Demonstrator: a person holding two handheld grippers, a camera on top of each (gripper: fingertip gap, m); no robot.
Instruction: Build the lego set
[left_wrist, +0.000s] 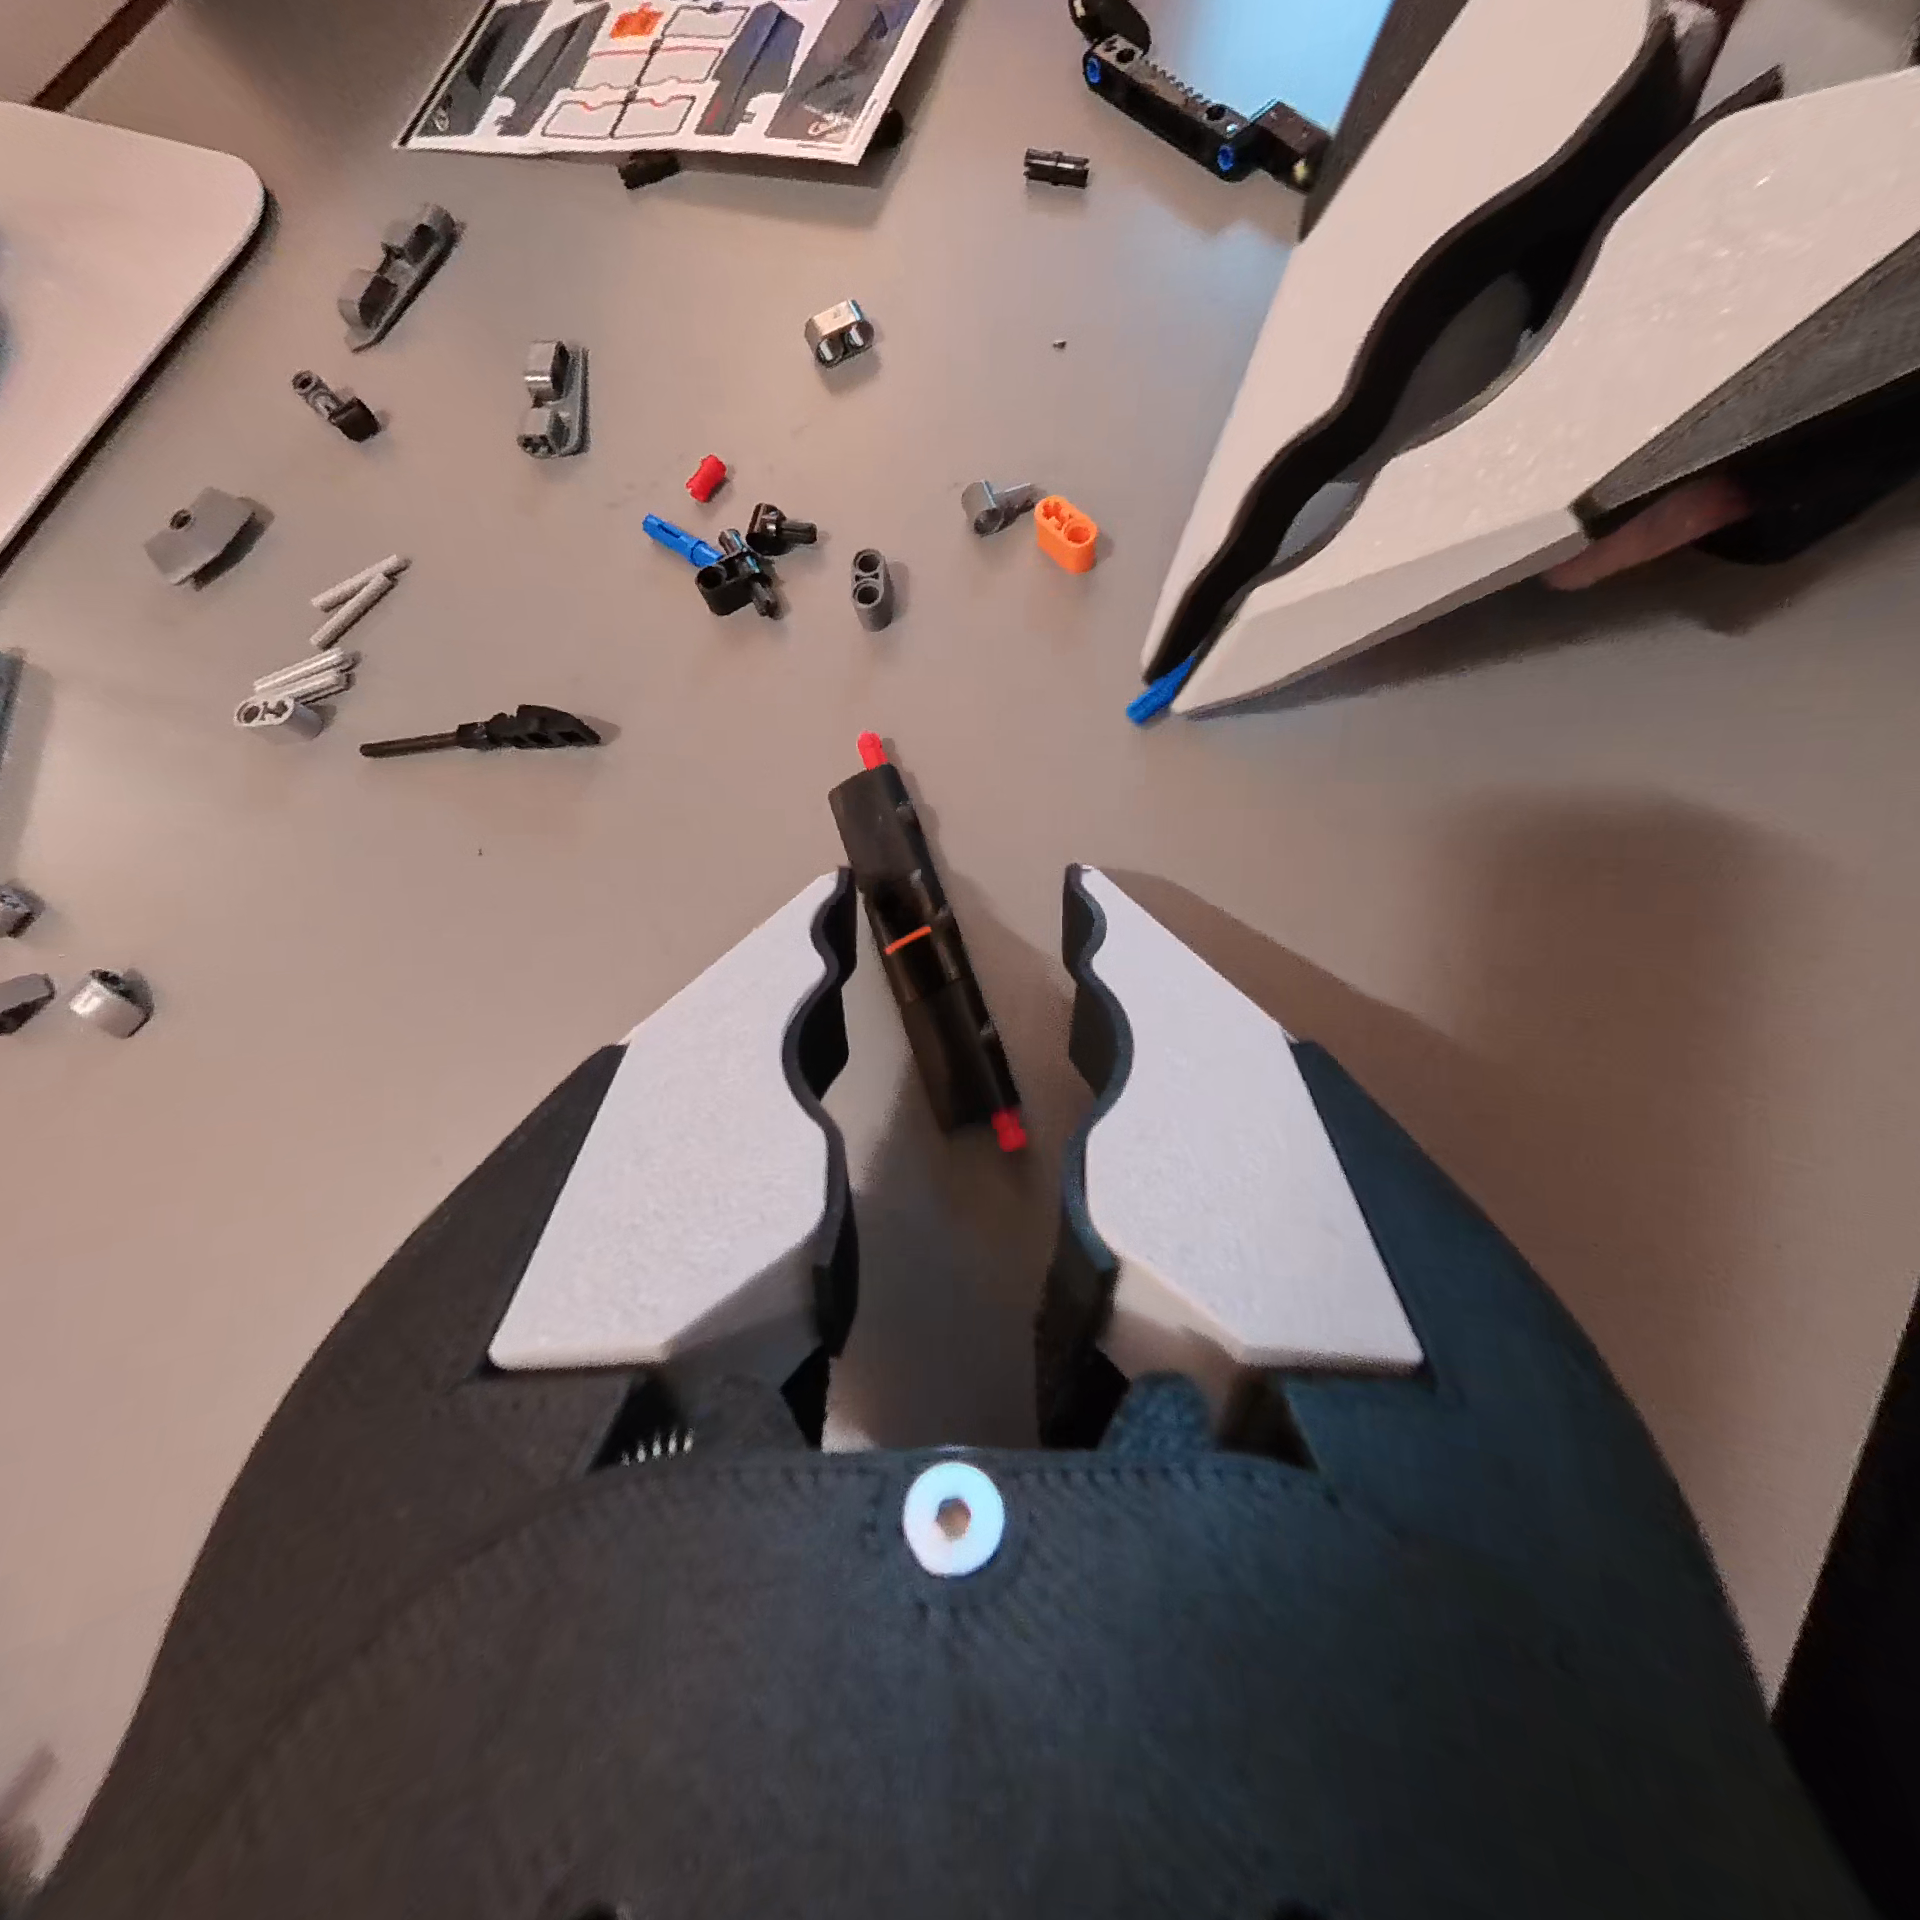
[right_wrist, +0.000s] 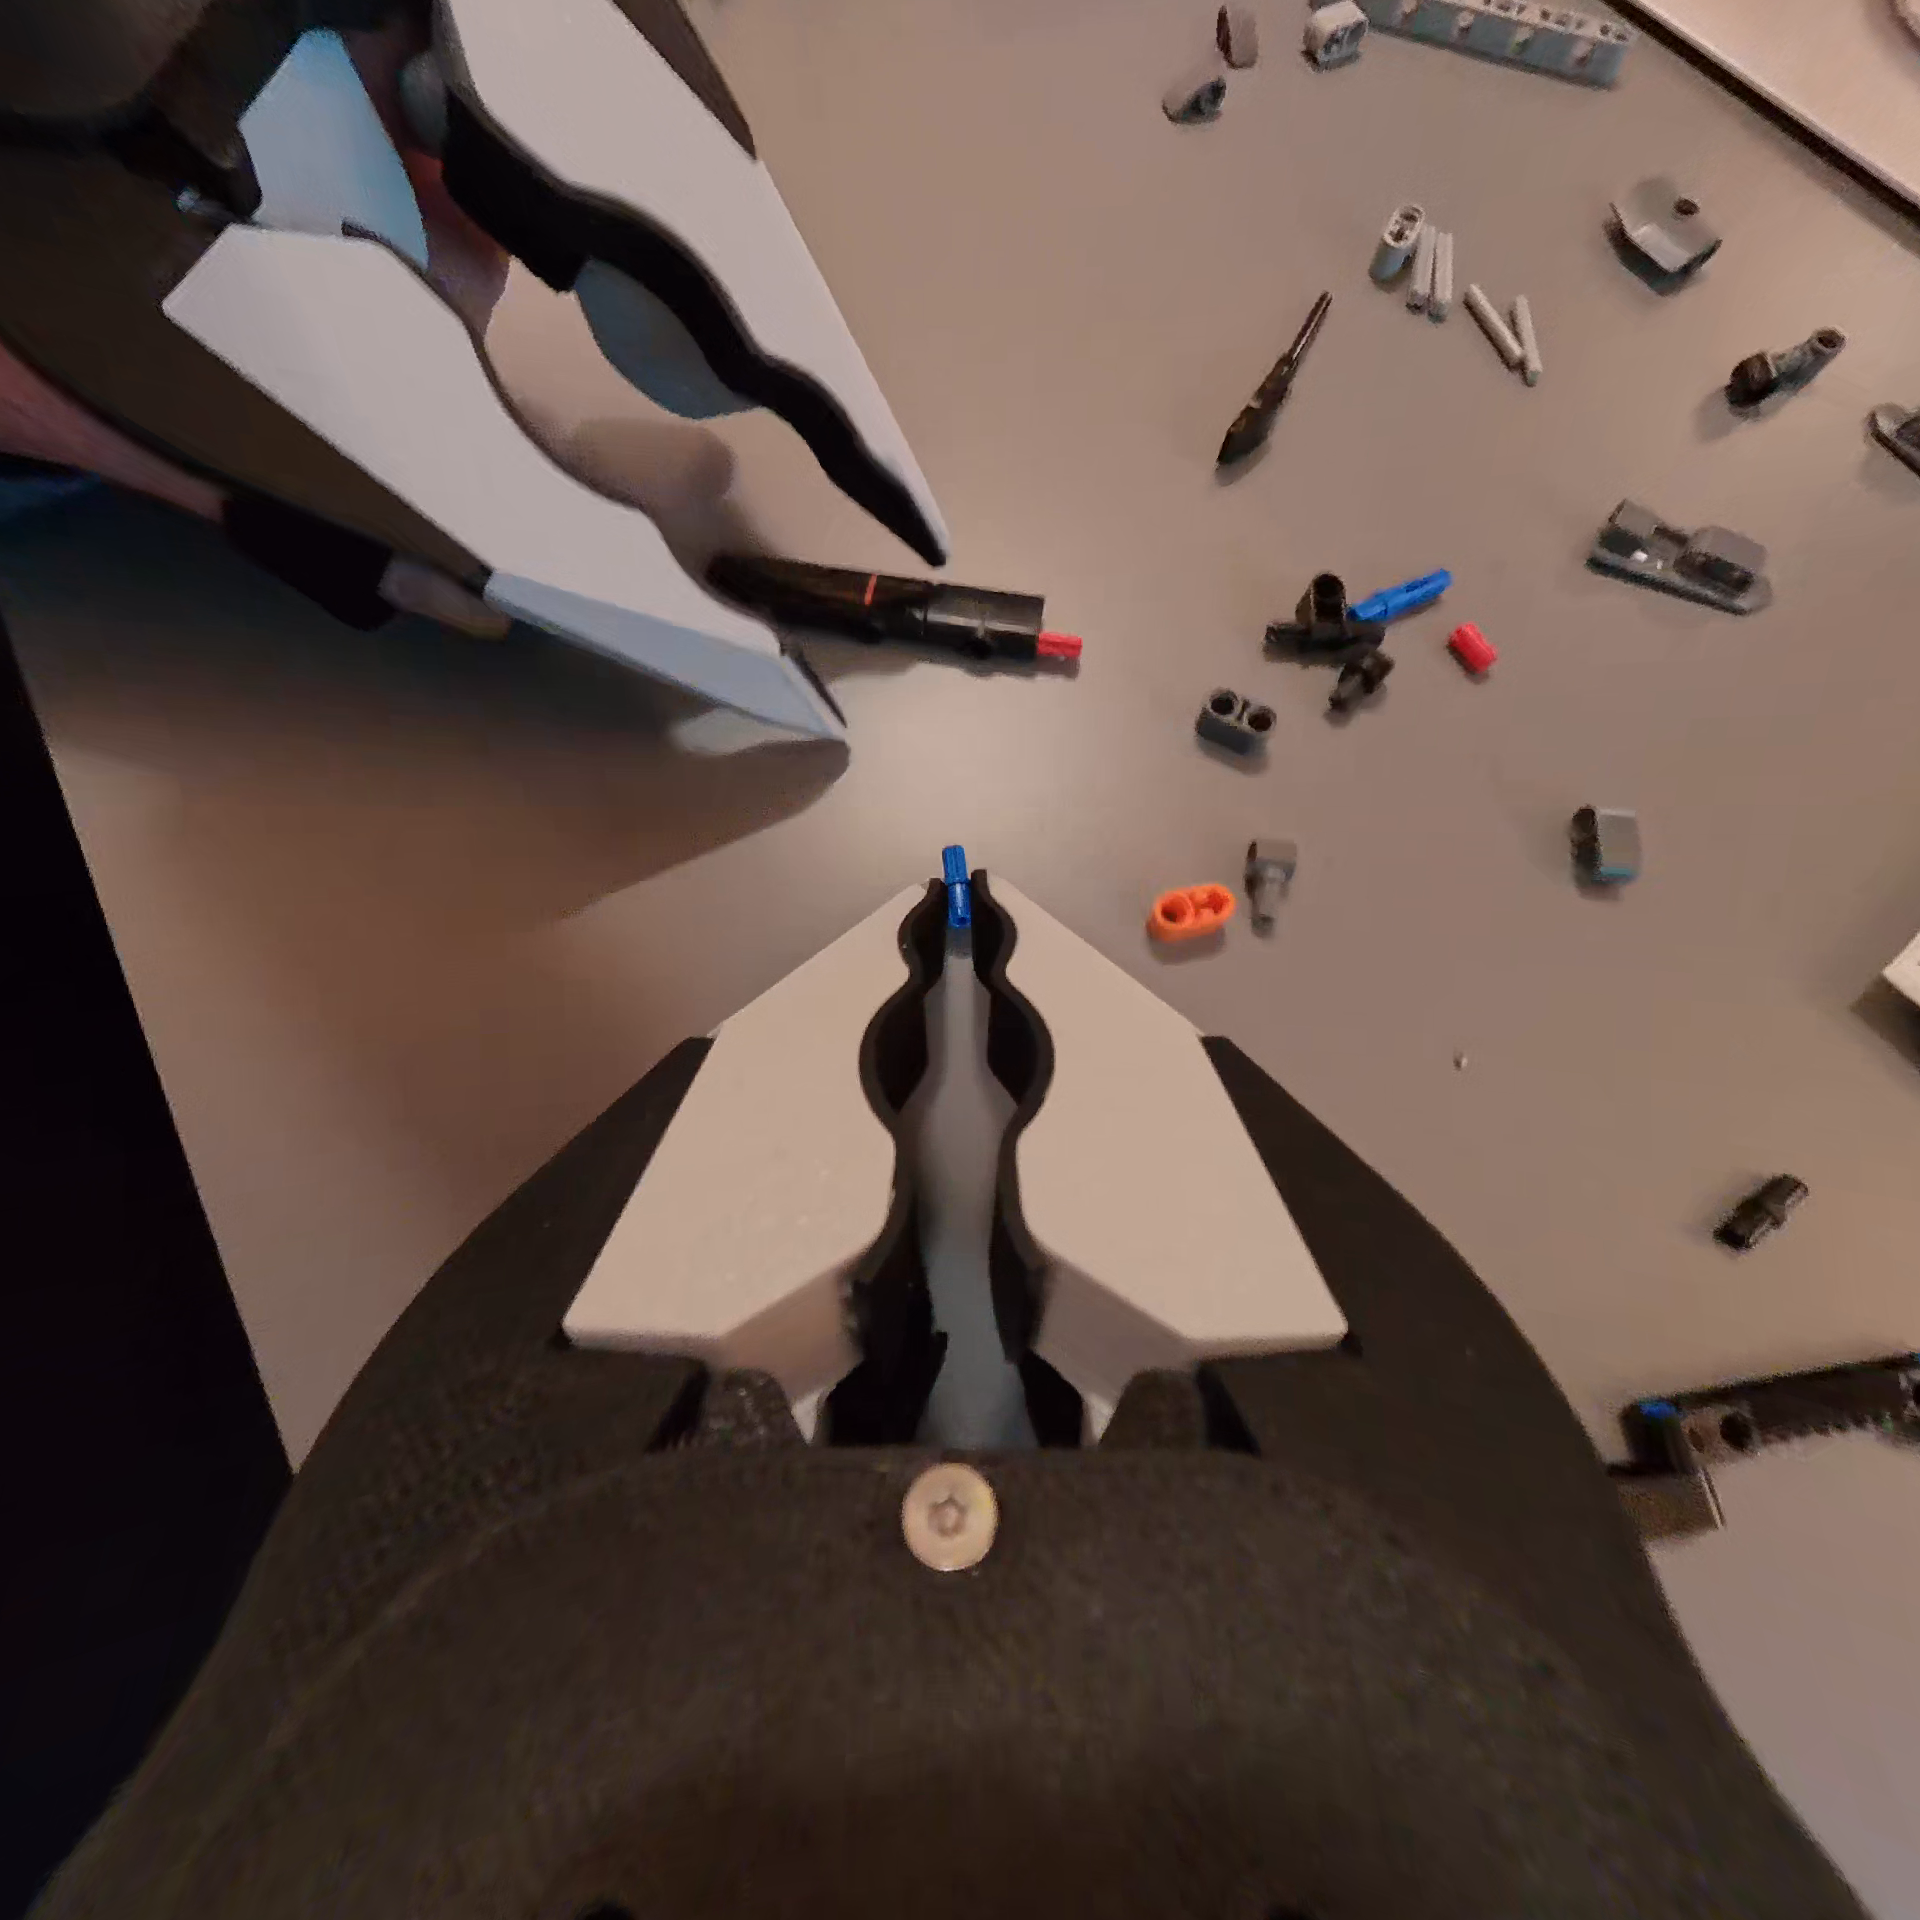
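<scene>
A black lego sub-assembly (left_wrist: 925, 956) with red axle ends lies on the grey table between the fingers of my left gripper (left_wrist: 961, 878), which is open around it. It also shows in the right wrist view (right_wrist: 904, 613), under the left gripper (right_wrist: 894, 644). My right gripper (right_wrist: 956, 883) is shut on a small blue pin (right_wrist: 954, 883) at its fingertips. In the left wrist view the right gripper (left_wrist: 1169, 691) comes in from the upper right with the blue pin (left_wrist: 1155, 698) sticking out.
Loose lego parts lie scattered: an orange connector (left_wrist: 1067, 533), a red bush (left_wrist: 707, 478), a black cluster with a blue pin (left_wrist: 727, 561), grey pins (left_wrist: 353, 597), a black toothed beam (left_wrist: 1195, 104). A sticker sheet (left_wrist: 665, 73) lies at the far edge. One gripper's finger ends stand about 5 cm off the other's. From the left gripper's tips to the red bush (left_wrist: 707, 478) is close to 11 cm. It turns up in the right wrist view (right_wrist: 1471, 644) as well.
</scene>
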